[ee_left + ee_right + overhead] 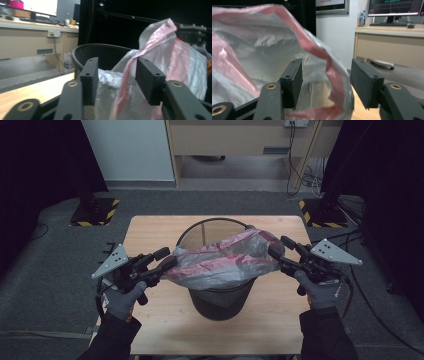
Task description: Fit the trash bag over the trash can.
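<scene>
Thin plastic, clear with pink stripes, makes up the bag (222,257) that lies spread over the top of the black mesh bin (220,295). The bin stands upright in the middle of the wooden table (165,320). The bag covers the near part of the bin's round mouth, and the far part of the rim shows bare behind it. The left gripper (164,261) is at the left edge of the bag, held by a hand in a grey glove. In the left gripper view its two black jaws stand apart, and a pink fold of the bag hangs in the gap between them, just beside the right jaw, but the pads do not squeeze it. The right gripper (280,247) is at the right edge of the bag, held by the other gloved hand. In the right gripper view its jaws also stand apart, with the crinkled pink edge of the bag between them and not pinched. So both grippers are open with the bag loose inside their gaps. The two grippers sit on opposite sides of the bin, well apart from each other.
</scene>
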### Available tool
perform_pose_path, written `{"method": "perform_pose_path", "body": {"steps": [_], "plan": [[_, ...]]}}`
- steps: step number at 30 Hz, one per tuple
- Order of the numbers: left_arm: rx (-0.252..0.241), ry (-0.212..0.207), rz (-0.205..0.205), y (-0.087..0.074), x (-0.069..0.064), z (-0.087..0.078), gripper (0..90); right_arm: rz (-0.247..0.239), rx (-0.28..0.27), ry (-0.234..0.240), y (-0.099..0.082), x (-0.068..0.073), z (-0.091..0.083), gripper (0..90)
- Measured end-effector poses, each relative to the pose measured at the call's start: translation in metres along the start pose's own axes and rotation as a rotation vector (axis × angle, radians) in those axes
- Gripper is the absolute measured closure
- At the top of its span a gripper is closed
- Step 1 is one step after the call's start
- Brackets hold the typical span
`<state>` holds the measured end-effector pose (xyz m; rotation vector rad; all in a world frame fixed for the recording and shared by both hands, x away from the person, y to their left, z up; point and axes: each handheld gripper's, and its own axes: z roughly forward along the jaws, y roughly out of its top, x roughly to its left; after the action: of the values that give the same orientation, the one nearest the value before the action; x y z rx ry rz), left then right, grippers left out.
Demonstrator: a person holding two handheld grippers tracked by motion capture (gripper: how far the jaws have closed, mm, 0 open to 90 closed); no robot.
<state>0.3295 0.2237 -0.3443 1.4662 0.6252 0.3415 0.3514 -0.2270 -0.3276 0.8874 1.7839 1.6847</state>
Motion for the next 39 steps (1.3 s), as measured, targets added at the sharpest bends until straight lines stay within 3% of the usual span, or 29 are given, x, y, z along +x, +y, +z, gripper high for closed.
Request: {"method": "perform_pose_path", "body": {"steps": [5, 11, 12, 14, 15, 16, 19, 23, 26, 35, 39], "plan": [[0.020, -0.015, 0.009, -0.003, -0.002, 0.001, 52.4, -0.023, 0.008, -0.009, 0.009, 0.000, 0.006, 40.4], [0.053, -0.041, 0.020, -0.002, -0.002, 0.001, 81.7, -0.047, 0.028, -0.016, 0.016, -0.002, 0.017, 38.7], [0.057, -0.040, 0.027, -0.001, -0.003, 0.001, 86.1, -0.044, 0.035, -0.012, 0.017, -0.003, 0.019, 40.3], [0.067, -0.032, 0.034, 0.001, -0.004, 0.001, 89.5, -0.056, 0.047, 0.007, 0.019, -0.004, 0.021, 54.3], [0.066, -0.022, 0.038, 0.003, -0.004, 0.001, 89.7, -0.065, 0.054, 0.030, 0.020, -0.004, 0.022, 59.1], [0.063, -0.012, 0.037, 0.005, -0.003, 0.000, 89.8, -0.068, 0.059, 0.045, 0.020, -0.004, 0.023, 69.6], [0.046, 0.055, 0.024, 0.012, 0.001, 0.001, 90.0, -0.068, 0.059, 0.083, 0.023, -0.004, 0.024, 88.7], [0.056, 0.202, 0.005, 0.017, 0.011, 0.005, 89.9, -0.043, 0.092, 0.054, 0.024, -0.010, 0.029, 90.0], [0.084, 0.270, -0.007, 0.015, 0.021, 0.014, 90.0, -0.036, 0.132, 0.018, 0.021, -0.017, 0.035, 90.0], [0.120, 0.330, -0.089, 0.006, 0.050, 0.046, 89.8, 0.015, 0.190, -0.044, -0.003, -0.036, 0.065, 86.8], [0.141, 0.334, -0.111, 0.002, 0.057, 0.058, 89.8, 0.047, 0.189, -0.041, -0.016, -0.042, 0.076, 87.5]]}}
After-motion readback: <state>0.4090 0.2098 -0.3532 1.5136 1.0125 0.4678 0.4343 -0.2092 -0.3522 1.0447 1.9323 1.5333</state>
